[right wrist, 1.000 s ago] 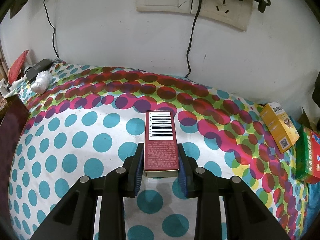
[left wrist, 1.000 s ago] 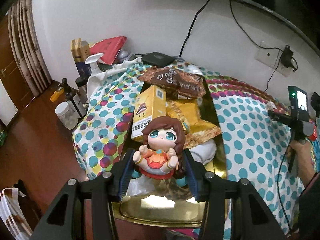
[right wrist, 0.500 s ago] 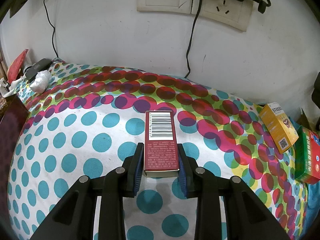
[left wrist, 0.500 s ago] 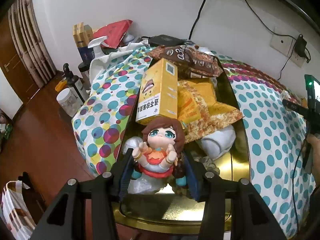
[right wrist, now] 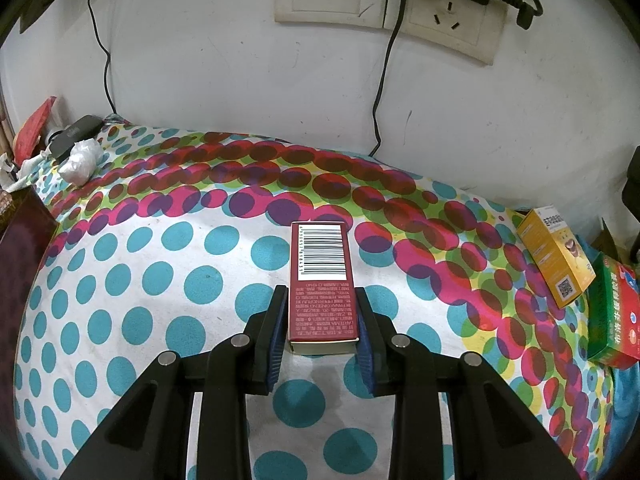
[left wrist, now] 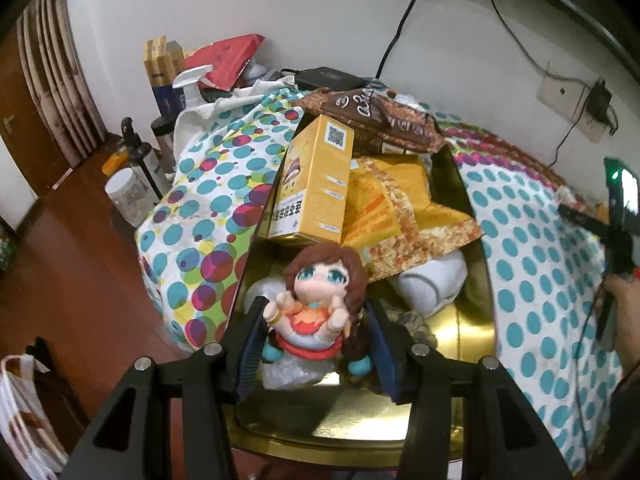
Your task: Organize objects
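At the bottom centre of the left wrist view, the left gripper is seen with a doll between its ribbed blue pads. The jaws have just been opened a little further, yet both pads are pressed against the doll's sides. The doll is held tilted back over the near end of a shiny gold tray. It is smooth and rounded, with brown hair, teal eyes and an orange dress.

Only this view shows the tray's load: a yellow carton lying lengthwise, a crinkled brown bag behind it, a yellow bag to its right, and a soft white roll. Bottles are seen on the wooden floor at the left. A hand is visible at the right edge.

Only the right wrist view shows the right gripper up close, clenched on a flat red box. A barcode is printed at the box's far end. The box is placed low over the dotted cloth, though whether it touches cannot be told. At the right of that frame, a yellow box and a green box are seen lying on the cloth. Wall sockets are seen above, with cables plugged in.
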### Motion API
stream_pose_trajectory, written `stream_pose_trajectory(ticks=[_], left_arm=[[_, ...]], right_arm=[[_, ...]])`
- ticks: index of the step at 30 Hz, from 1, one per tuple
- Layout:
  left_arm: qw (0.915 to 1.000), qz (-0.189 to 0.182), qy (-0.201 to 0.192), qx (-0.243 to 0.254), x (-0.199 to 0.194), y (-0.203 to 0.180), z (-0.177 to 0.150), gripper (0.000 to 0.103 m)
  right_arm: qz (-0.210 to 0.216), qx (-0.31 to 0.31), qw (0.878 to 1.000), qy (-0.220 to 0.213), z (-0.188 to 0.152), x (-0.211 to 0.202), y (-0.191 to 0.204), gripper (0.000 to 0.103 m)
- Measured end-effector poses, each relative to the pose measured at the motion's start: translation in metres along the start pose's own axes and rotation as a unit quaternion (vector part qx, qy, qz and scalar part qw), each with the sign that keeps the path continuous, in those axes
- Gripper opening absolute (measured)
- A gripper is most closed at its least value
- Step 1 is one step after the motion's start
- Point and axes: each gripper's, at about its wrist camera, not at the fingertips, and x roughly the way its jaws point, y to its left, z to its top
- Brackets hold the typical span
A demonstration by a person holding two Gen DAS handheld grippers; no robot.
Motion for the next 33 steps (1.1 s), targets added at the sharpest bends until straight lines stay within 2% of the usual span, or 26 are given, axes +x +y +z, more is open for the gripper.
stream_pose_trajectory(ticks=[4, 12, 16, 19, 33], left_arm=[[0.9998, -0.009, -0.019, 0.006, -0.009, -0.002, 0.001, 0.049], [0.9989, -0.003, -0.046, 0.012, -0.024, -0.002, 0.003, 0.050], [0.9988, -0.002, -0.046, 0.017, -0.026, -0.003, 0.002, 0.050], [0.9990, -0.016, -0.039, 0.014, -0.027, -0.002, 0.003, 0.050], [0.9985, -0.013, -0.053, 0.010, -0.041, 0.011, 0.002, 0.050]], right_arm=[[-0.001, 0.000, 1.000, 0.000, 0.000, 0.001, 0.000, 0.030], [-0.002, 0.002, 1.000, 0.000, 0.000, 0.001, 0.003, 0.030], [-0.003, 0.002, 1.000, 0.000, -0.001, 0.002, 0.003, 0.030], [-0.003, 0.000, 1.000, -0.002, -0.002, 0.002, 0.003, 0.030], [-0.030, -0.037, 0.999, -0.027, 0.000, 0.004, -0.001, 0.030]])
